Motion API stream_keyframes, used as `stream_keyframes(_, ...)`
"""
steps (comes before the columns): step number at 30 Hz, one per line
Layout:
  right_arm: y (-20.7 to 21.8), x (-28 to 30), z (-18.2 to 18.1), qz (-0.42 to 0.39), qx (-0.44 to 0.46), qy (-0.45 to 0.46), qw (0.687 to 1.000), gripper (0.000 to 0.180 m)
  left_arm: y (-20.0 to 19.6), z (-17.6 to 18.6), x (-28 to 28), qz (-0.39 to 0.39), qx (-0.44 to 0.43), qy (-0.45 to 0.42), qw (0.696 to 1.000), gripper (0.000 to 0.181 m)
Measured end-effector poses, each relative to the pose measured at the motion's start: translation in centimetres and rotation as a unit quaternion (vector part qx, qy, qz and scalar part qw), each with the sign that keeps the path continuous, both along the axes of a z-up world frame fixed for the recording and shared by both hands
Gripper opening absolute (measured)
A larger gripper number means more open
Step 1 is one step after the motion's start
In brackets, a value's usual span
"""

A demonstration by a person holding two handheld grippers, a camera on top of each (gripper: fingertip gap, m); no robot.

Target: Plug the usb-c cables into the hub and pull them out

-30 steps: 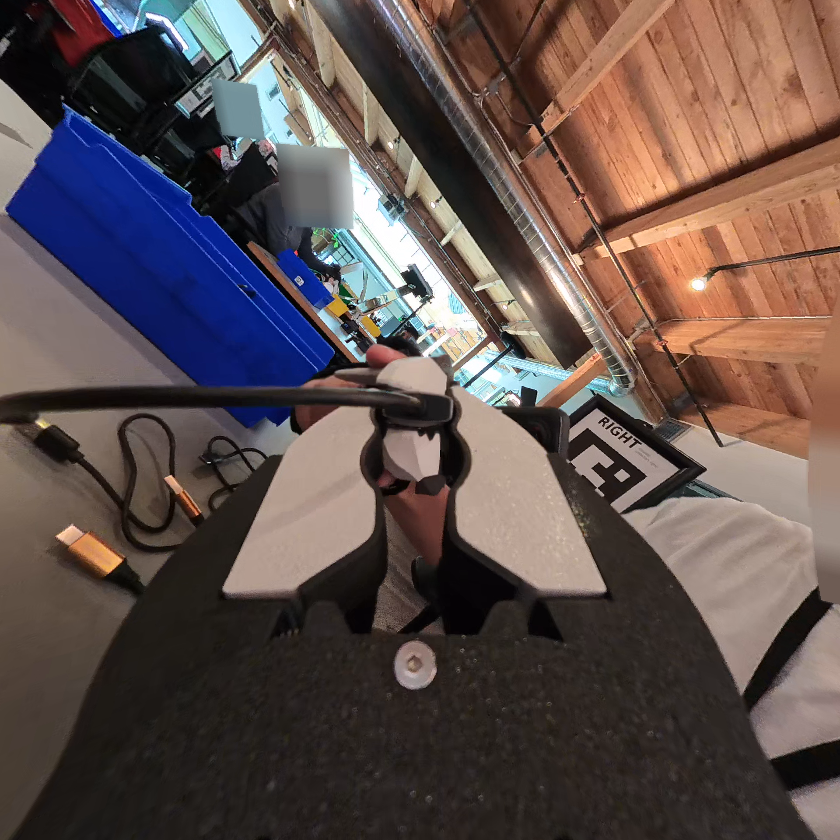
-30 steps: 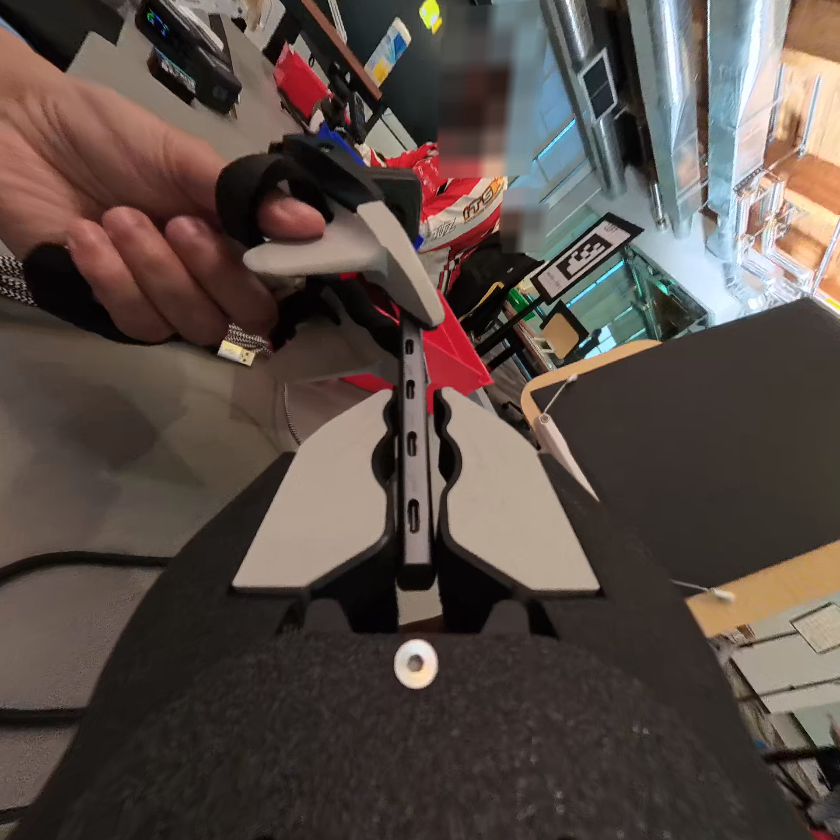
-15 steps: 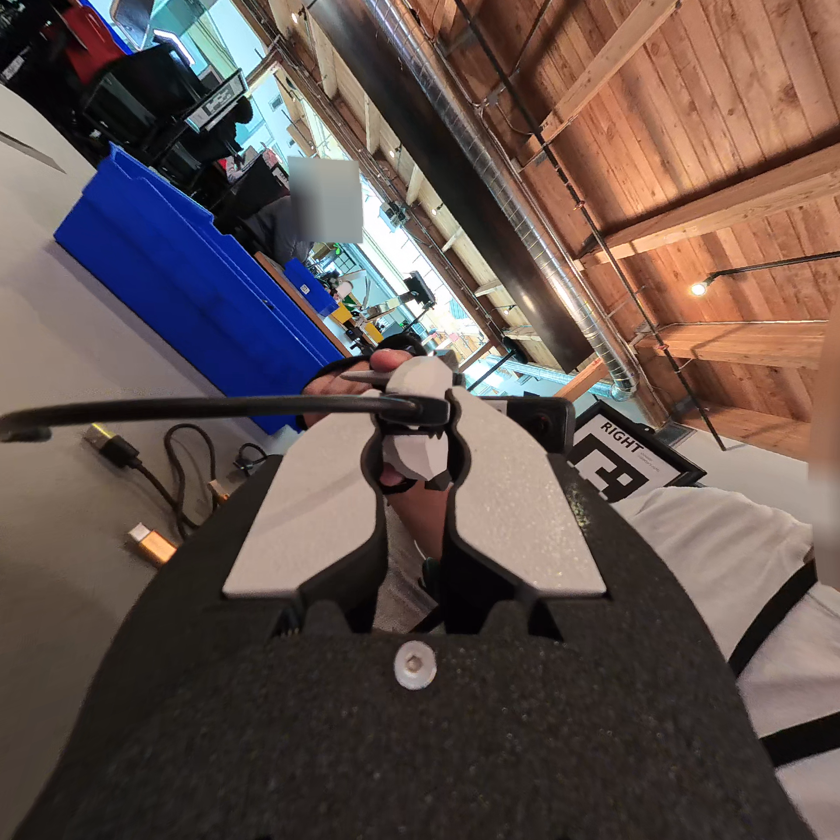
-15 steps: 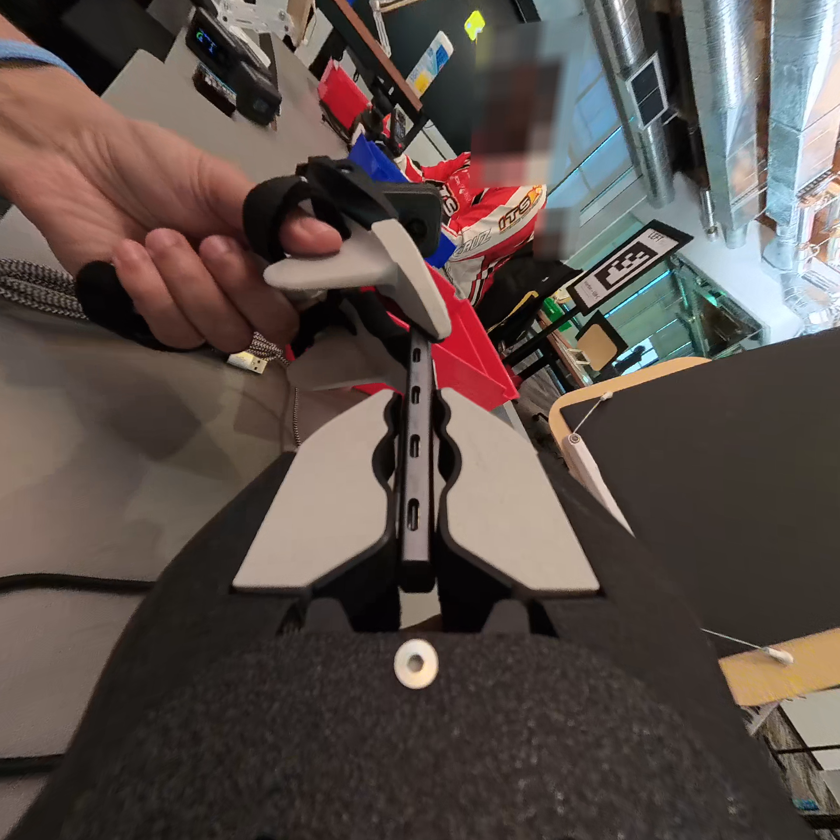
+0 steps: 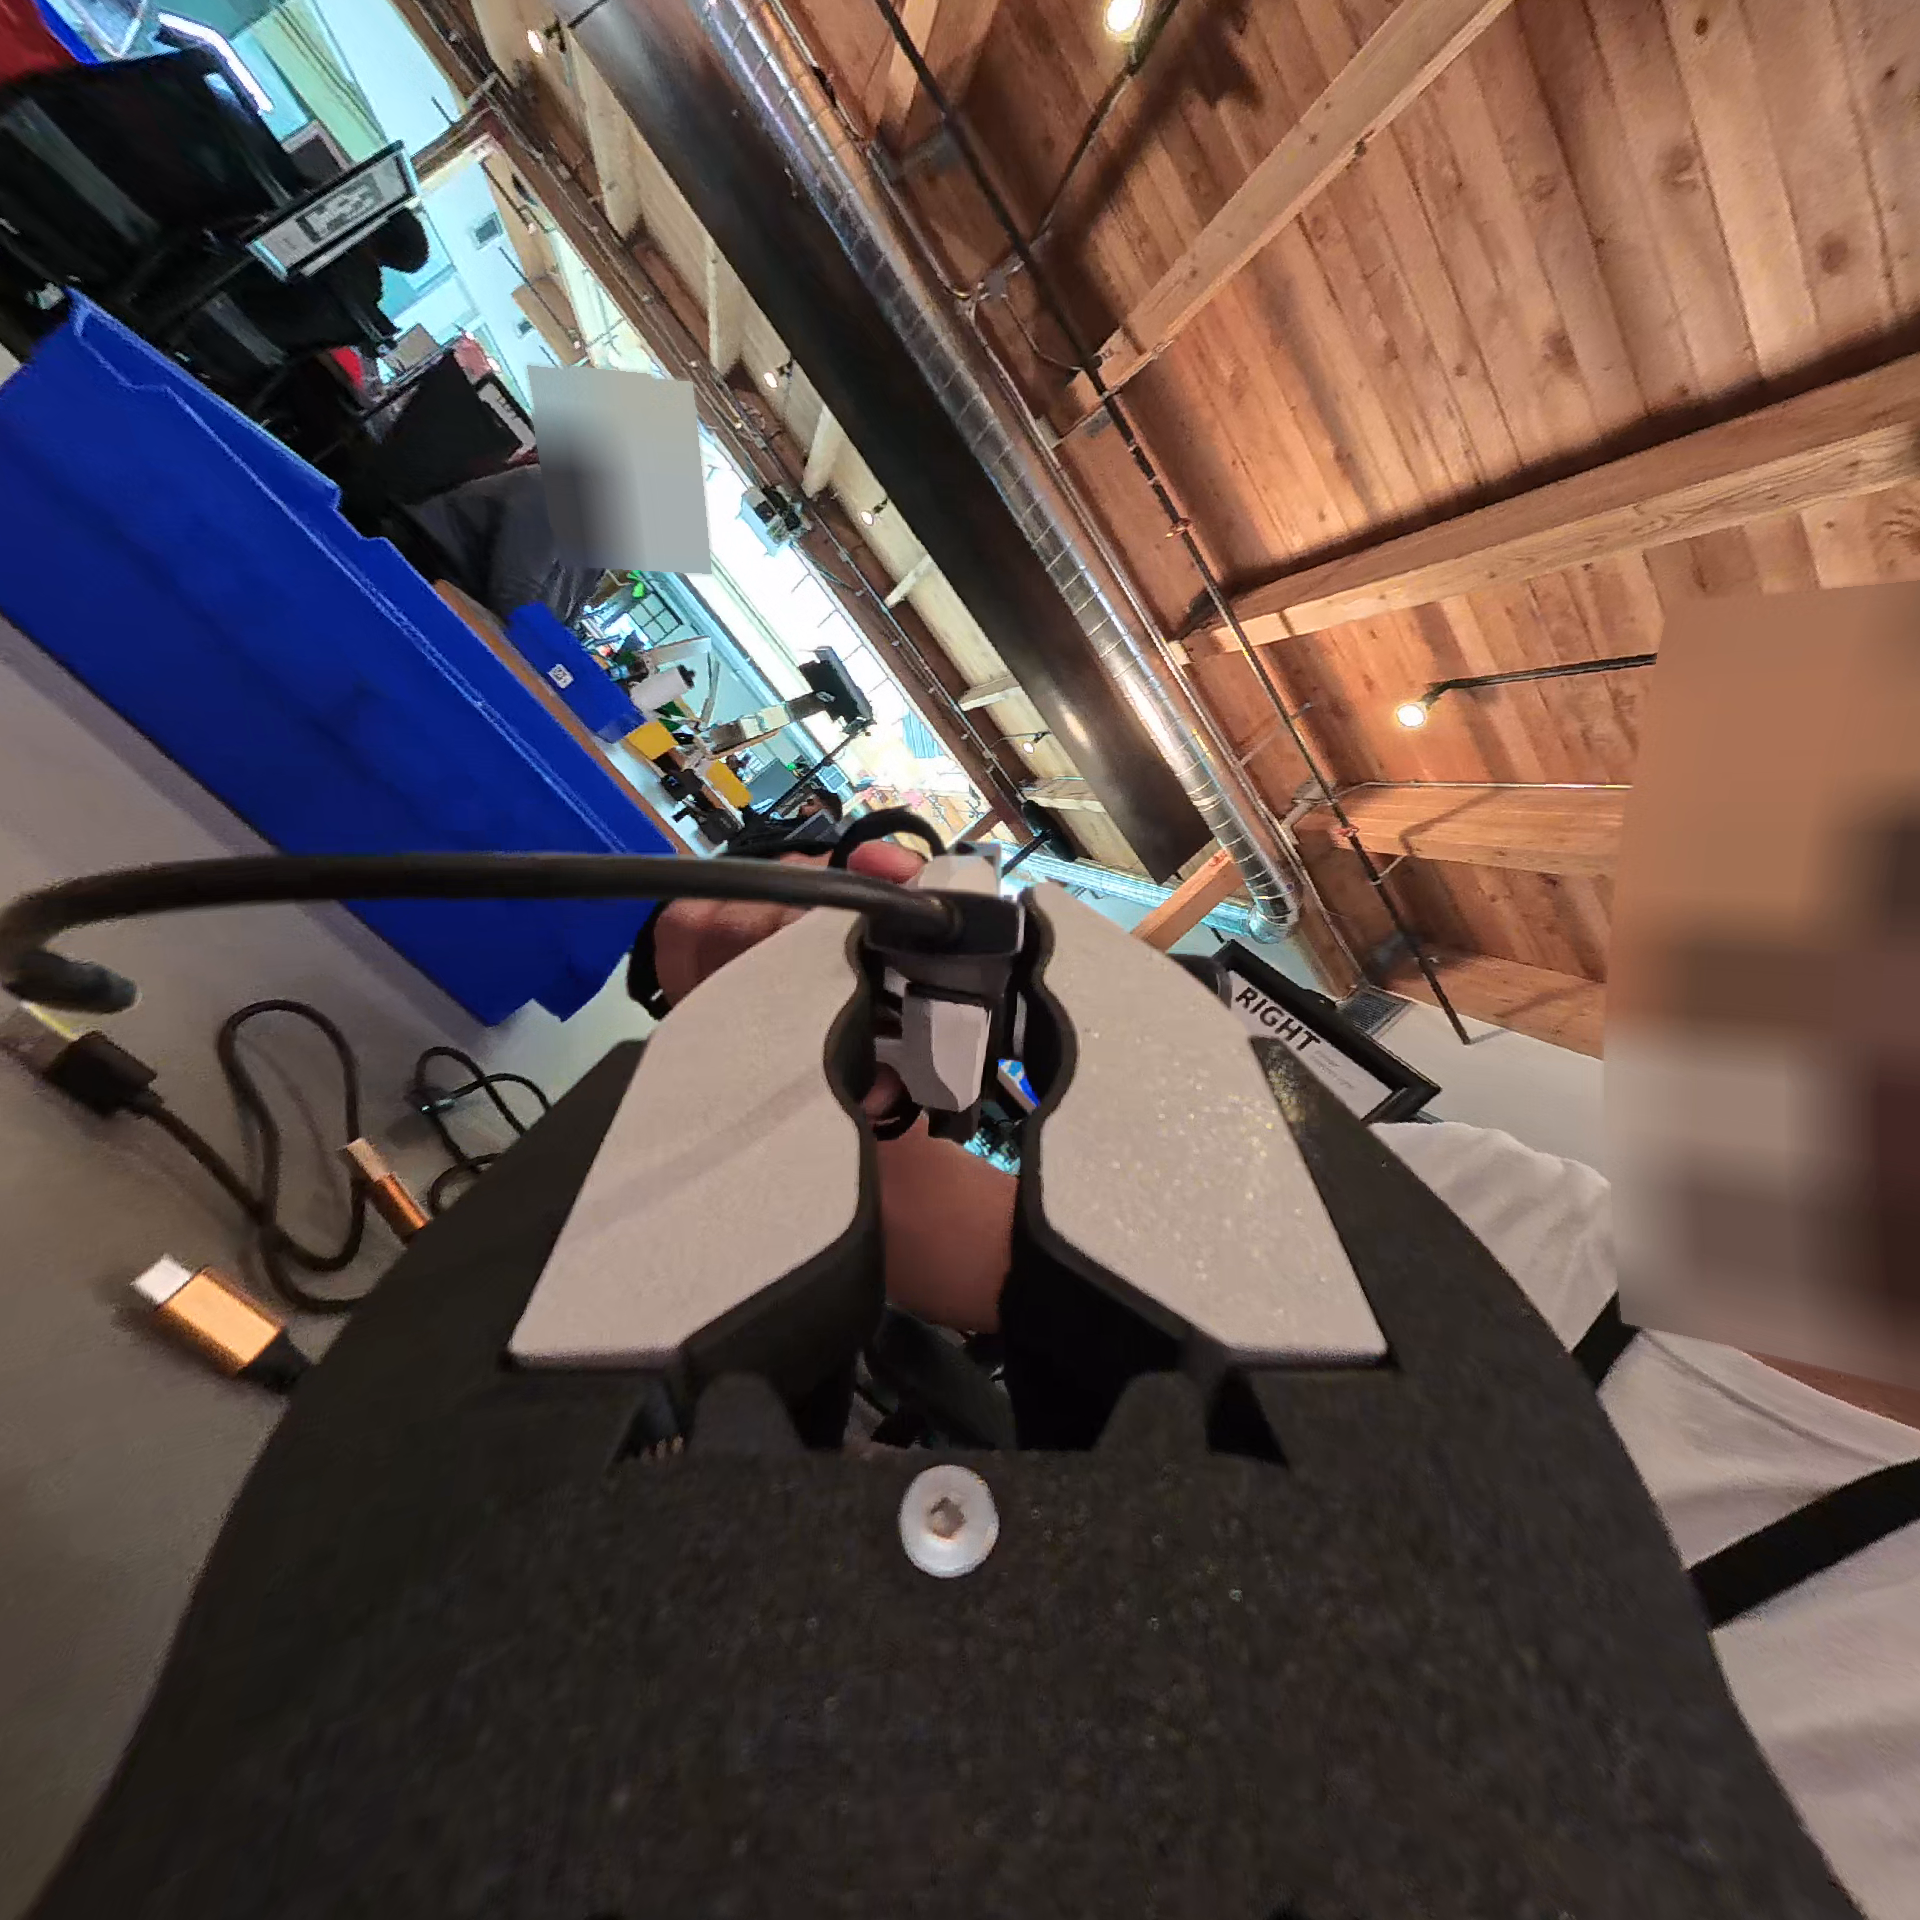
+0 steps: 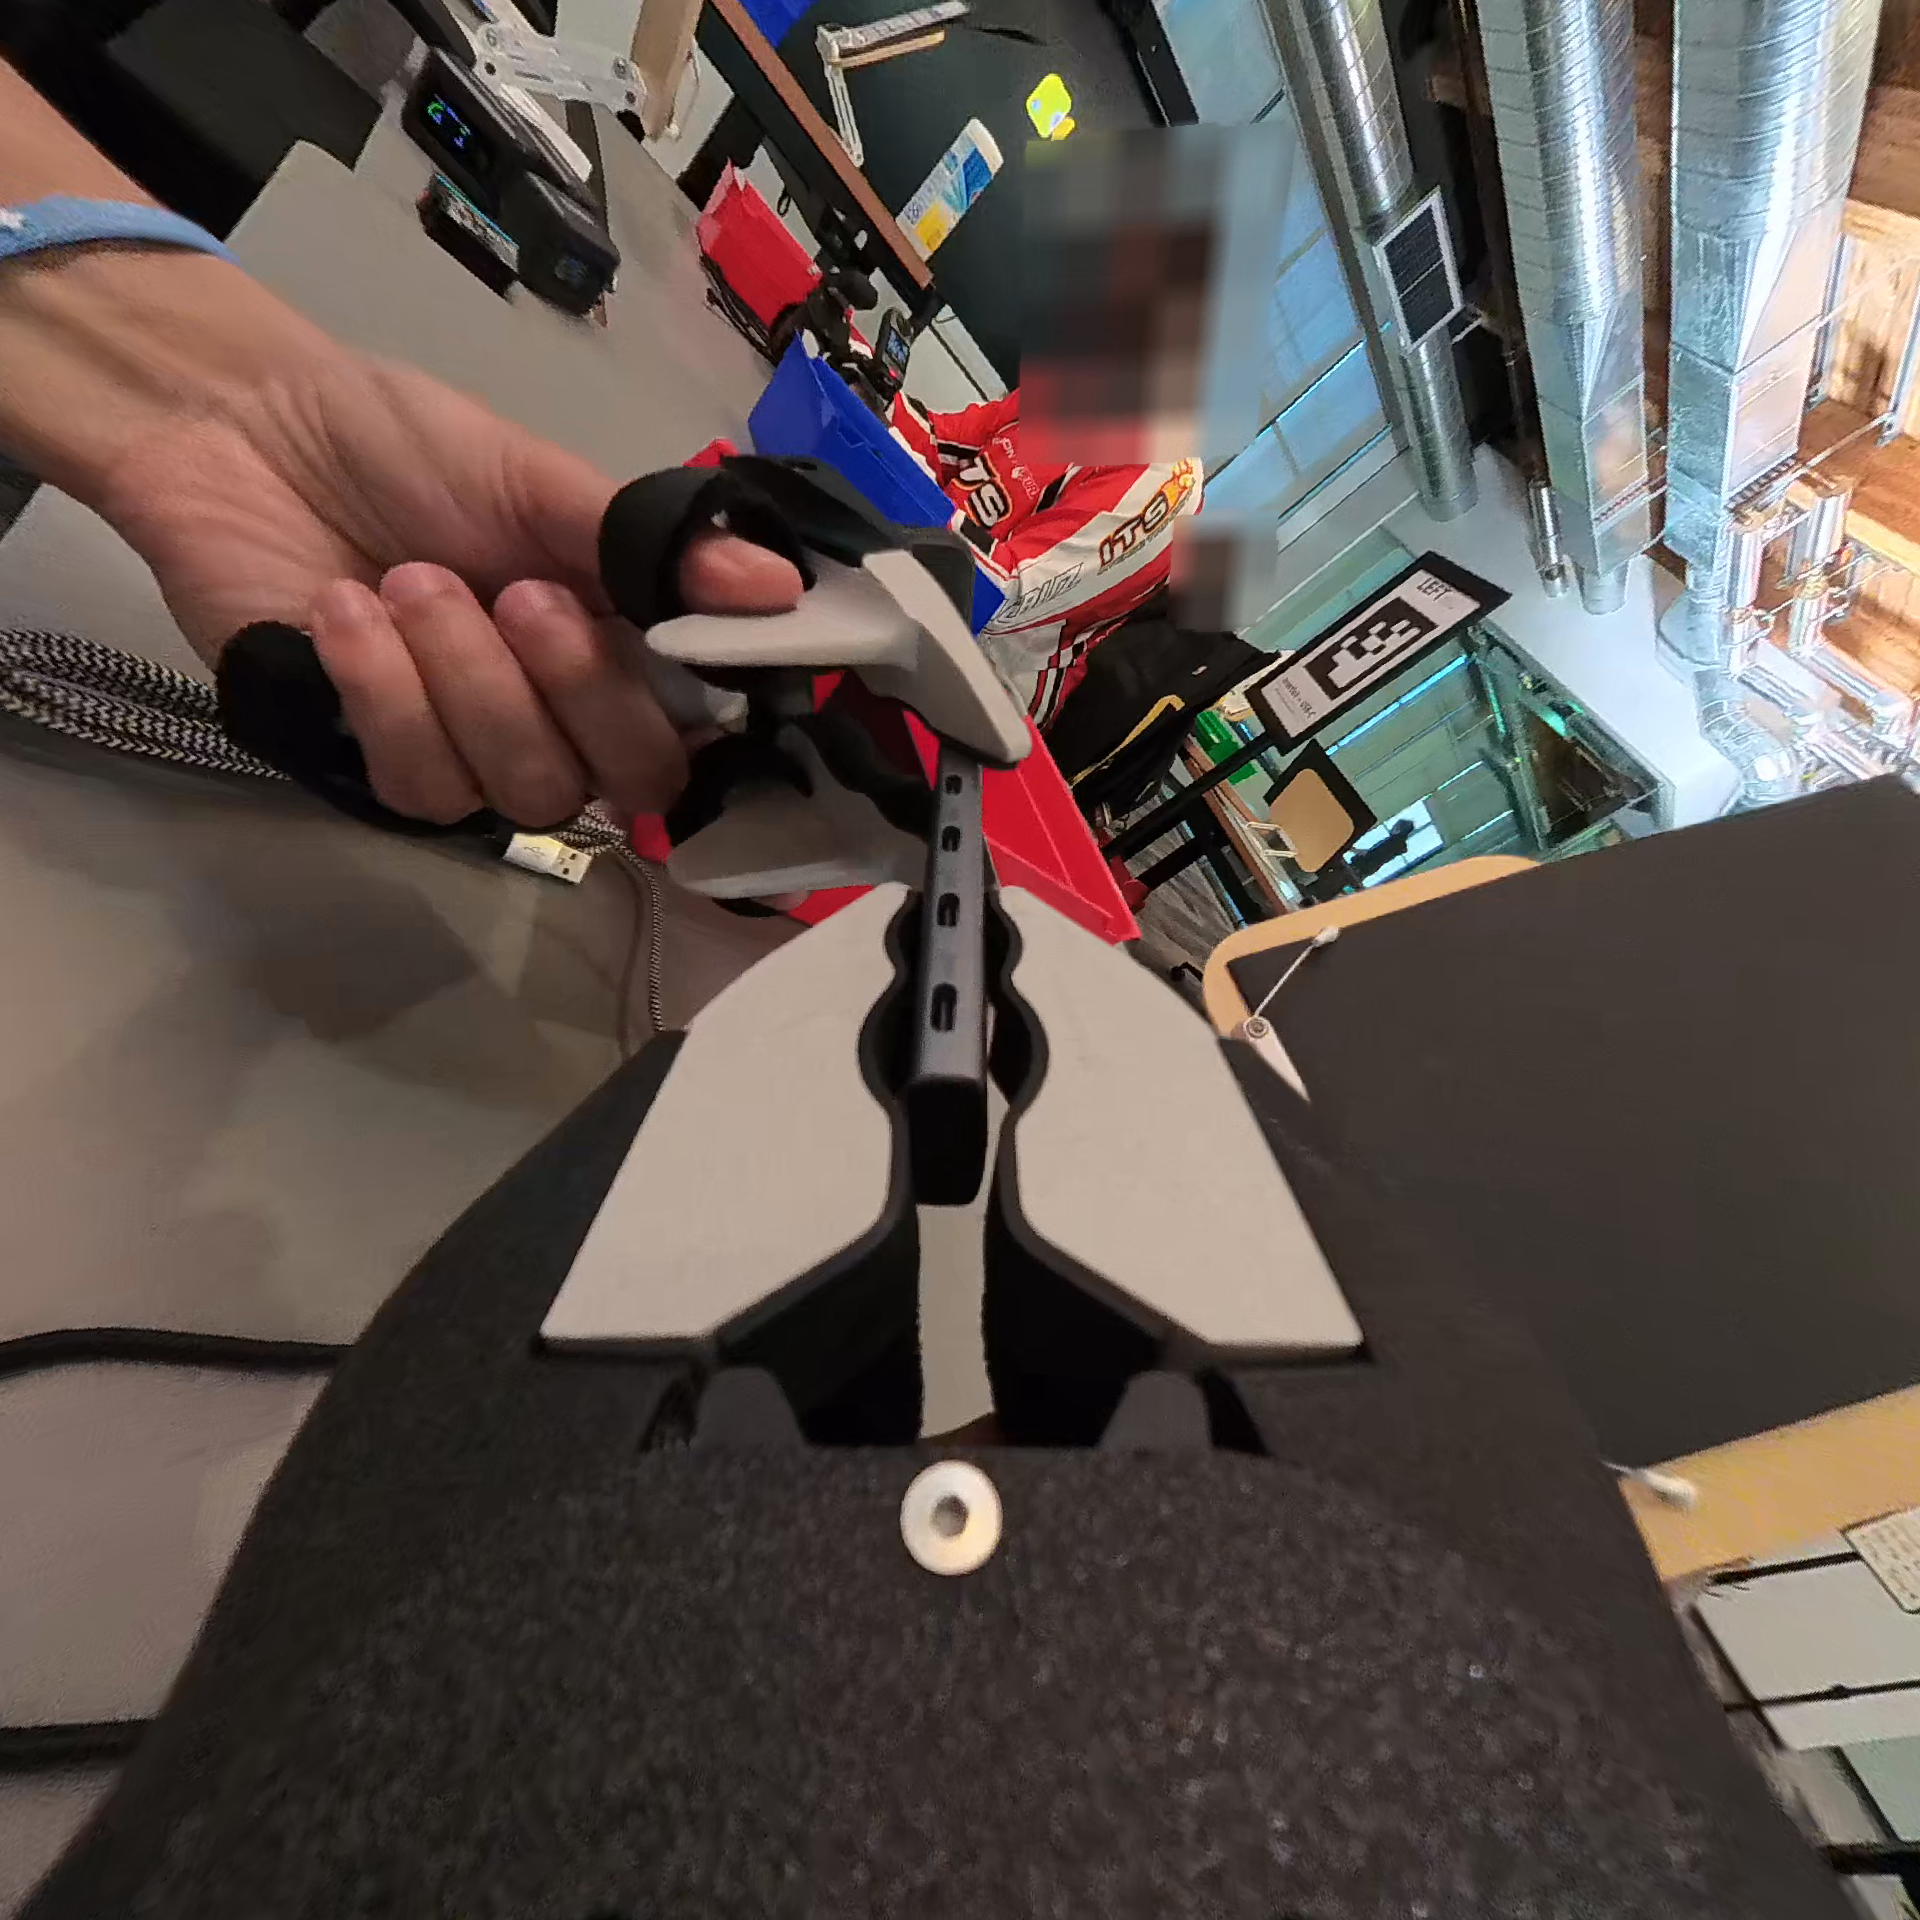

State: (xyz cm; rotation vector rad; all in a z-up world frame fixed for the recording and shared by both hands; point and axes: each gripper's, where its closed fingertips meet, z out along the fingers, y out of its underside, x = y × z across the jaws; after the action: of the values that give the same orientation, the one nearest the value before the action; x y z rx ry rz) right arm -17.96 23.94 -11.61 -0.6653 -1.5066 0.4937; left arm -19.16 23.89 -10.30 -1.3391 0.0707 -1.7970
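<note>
black cable, blue bin, grey table

Tongs have matt grey plastic pads on rough black foam-looking bodies — the hub is smooth dark metal, the cable glossy black rubber, the table plain matt grey.

1. Each claw: black grainy body, two pale grey finger plates, one silver hex screw in the middle – left claw, right claw.
2. Black finger straps.
3. White shirt, black straps, light blue wristband.
</note>
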Motion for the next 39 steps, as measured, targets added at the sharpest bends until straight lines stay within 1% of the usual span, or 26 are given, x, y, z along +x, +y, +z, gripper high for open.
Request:
stream_keyframes(3,0.5,-0.1,0.1,-0.026,0.041,-0.006,0.999,0.010,0.4,0.2,-0.1,0.012,0.000,0.012,1.000,0.023)
stream_keyframes(5,1.7,-0.5,-0.3,-0.045,0.076,-0.016,0.996,0.010,1.3,-0.5,-0.6,0.046,-0.007,0.059,0.997,0.025)
stream_keyframes(6,2.8,-0.7,-0.3,-0.061,0.090,-0.018,0.994,0.010,1.7,-0.9,-1.1,0.068,-0.010,0.085,0.994,0.026)
stream_keyframes(9,8.2,-1.3,0.1,-0.129,0.105,-0.011,0.986,0.009,1.9,-1.6,-3.1,0.141,-0.004,0.162,0.977,0.029)
stream_keyframes(11,11.4,-2.0,0.4,-0.163,0.106,0.002,0.981,0.009,1.4,-2.2,-4.4,0.188,-0.006,0.220,0.957,0.029)
stream_keyframes(13,13.8,-3.2,0.0,-0.181,0.103,0.016,0.978,0.009,-0.1,-3.8,-4.9,0.206,-0.029,0.291,0.934,0.029)
stream_keyframes(16,16.3,-4.8,-2.4,-0.188,0.080,0.025,0.979,0.009,-3.6,-6.9,-4.6,0.230,-0.026,0.398,0.888,0.029)
stream_keyframes(18,17.1,-5.3,-4.0,-0.178,0.075,0.026,0.981,0.009,-5.3,-9.4,-3.7,0.223,-0.029,0.457,0.860,0.029)
stream_keyframes(20,17.6,-5.3,-5.0,-0.179,0.075,0.042,0.980,0.009,-5.7,-11.5,-2.8,0.202,-0.037,0.503,0.839,0.031)
stream_keyframes(22,17.8,-4.9,-6.0,-0.186,0.077,0.056,0.978,0.009,-4.3,-12.6,-2.7,0.202,-0.046,0.540,0.816,0.034)
stream_keyframes(23,17.7,-4.8,-6.4,-0.187,0.091,0.051,0.977,0.009,-3.2,-12.8,-2.8,0.210,-0.048,0.551,0.806,0.035)
stream_keyframes(24,17.6,-4.9,-6.5,-0.187,0.105,0.043,0.976,0.009,-2.1,-13.0,-2.7,0.209,-0.054,0.556,0.802,0.037)
stream_keyframes(26,17.1,-4.9,-6.5,-0.171,0.086,0.052,0.980,0.009,0.1,-13.4,-2.6,0.211,-0.078,0.562,0.796,0.042)
stream_keyframes(28,16.9,-5.1,-7.0,-0.163,0.093,0.039,0.981,0.009,2.1,-14.0,-3.1,0.224,-0.105,0.584,0.774,0.041)
stream_keyframes(31,16.4,-5.4,-7.1,-0.146,0.090,0.036,0.985,0.009,4.0,-14.5,-3.8,0.232,-0.121,0.603,0.753,0.041)
stream_keyframes(33,16.6,-5.2,-6.9,-0.145,0.074,0.042,0.986,0.009,4.8,-14.1,-4.2,0.237,-0.124,0.602,0.752,0.040)
stream_keyframes(35,17.0,-5.0,-6.5,-0.146,0.053,0.053,0.986,0.009,5.6,-12.4,-4.1,0.240,-0.119,0.584,0.766,0.039)
stream_keyframes(36,17.2,-4.9,-6.3,-0.147,0.045,0.057,0.986,0.009,6.1,-11.6,-4.4,0.247,-0.119,0.580,0.767,0.039)
stream_keyframes(37,17.3,-4.8,-6.3,-0.146,0.038,0.059,0.987,0.009,6.5,-11.3,-4.7,0.248,-0.123,0.584,0.763,0.038)
stream_keyframes(39,17.5,-4.8,-6.2,-0.147,0.031,0.062,0.987,0.009,7.1,-13.0,-5.2,0.216,-0.145,0.618,0.742,0.038)
